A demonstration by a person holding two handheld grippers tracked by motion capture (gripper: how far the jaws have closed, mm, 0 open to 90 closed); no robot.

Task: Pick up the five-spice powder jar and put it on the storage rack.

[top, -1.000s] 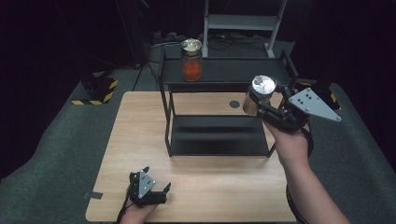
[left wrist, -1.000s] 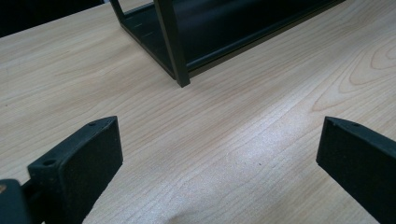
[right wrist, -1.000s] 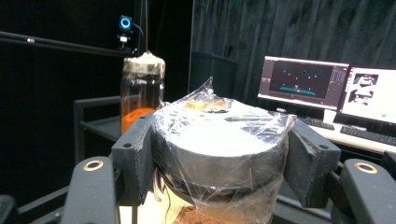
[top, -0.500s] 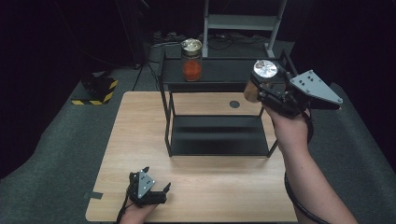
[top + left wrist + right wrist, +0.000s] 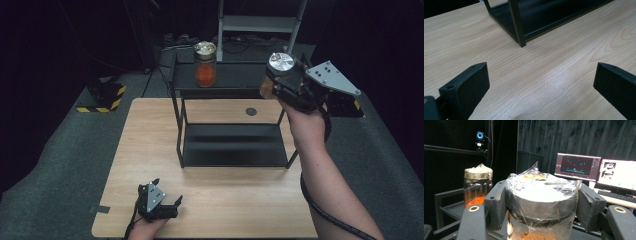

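Note:
My right gripper (image 5: 278, 75) is shut on a jar (image 5: 276, 70) with a silver lid wrapped in clear film and brown powder inside (image 5: 541, 202). It holds the jar upright in the air by the right end of the black shelf's top tier (image 5: 235, 75). A second jar (image 5: 205, 64) with a gold foil top and orange-red contents stands on that top tier; the same jar (image 5: 477, 186) sits to the left in the right gripper view. My left gripper (image 5: 165, 204) rests open near the table's front edge, its pads (image 5: 466, 86) apart over bare wood.
The two-tier black shelf (image 5: 232, 145) stands mid-table on the wooden table (image 5: 140, 145); its front leg (image 5: 517, 25) is ahead of the left gripper. A dark round mark (image 5: 251, 111) lies on the wood behind it. Monitors (image 5: 599, 172) glow beyond.
The right gripper has carried the jar up and away from the table's front, toward the shelf's top tier. The left gripper has stayed put.

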